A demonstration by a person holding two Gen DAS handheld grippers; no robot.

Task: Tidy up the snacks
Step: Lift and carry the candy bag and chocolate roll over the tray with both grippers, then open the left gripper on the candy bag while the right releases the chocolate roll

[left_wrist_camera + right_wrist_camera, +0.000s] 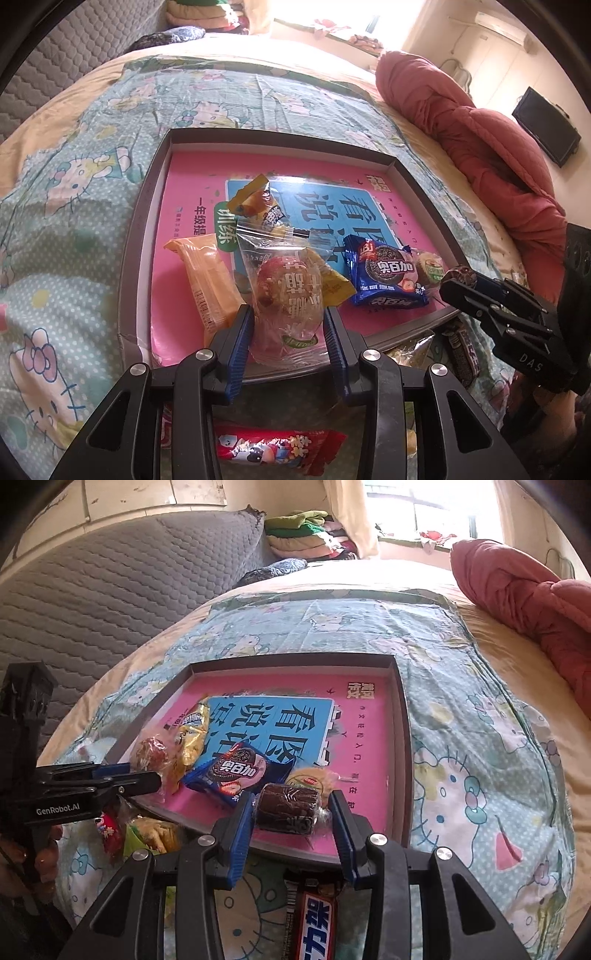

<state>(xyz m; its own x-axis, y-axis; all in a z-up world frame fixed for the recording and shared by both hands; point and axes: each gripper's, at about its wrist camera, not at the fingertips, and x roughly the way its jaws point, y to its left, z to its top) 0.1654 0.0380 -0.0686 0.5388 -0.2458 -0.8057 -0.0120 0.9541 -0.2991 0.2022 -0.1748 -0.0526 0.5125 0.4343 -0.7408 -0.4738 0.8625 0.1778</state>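
Your left tongs [288, 328] hold a clear-wrapped pink pastry [286, 295] over the near edge of the grey tray [129, 258]. Your right tongs [293, 812] grip a chocolate roll [286, 806] just right of the blue cookie pack [240, 771].

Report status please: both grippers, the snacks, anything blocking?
Left gripper shut on clear-wrapped pastry. Right gripper around chocolate roll, over tray. Nothing blocking.

Your two grippers are black angular frames with round silver screws. The fingers [240, 350] carry blue ribbed pads. The left gripper [122, 775] shows white "GenRobot.AI" lettering, the right gripper [465, 284] "DAS".
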